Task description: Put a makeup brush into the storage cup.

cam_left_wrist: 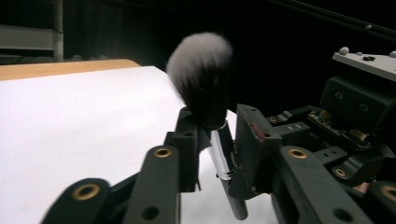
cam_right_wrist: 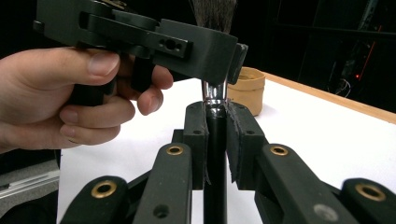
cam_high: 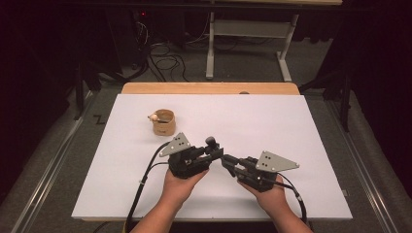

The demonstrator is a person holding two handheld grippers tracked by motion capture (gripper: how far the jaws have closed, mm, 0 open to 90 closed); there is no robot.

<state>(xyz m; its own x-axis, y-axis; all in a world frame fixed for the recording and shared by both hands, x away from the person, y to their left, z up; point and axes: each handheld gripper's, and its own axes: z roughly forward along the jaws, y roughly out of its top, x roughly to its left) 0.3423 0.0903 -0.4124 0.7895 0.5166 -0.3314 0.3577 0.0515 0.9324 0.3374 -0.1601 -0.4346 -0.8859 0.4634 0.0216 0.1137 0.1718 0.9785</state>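
The light, stiff-handled brush (cam_left_wrist: 205, 88) is clamped by both the right tool (cam_right_wrist: 215, 135) on its handle and the left tool (cam_left_wrist: 215, 140) at the slick ferrule, sparing its soft bristles.

1. Brush (cam_left_wrist: 205, 88): bristles dark at base, white-grey at tips; silver ferrule; black handle.
2. Cup (cam_high: 163, 122): tan, wood-toned.
3. Counter (cam_high: 272, 121): plain white top, light wood far edge.
4. Both hand-held grippers: black, brass-coloured rivets, grey top plates.

Black claws (cam_high: 217, 158), brass rivets, grey plates, black cables.
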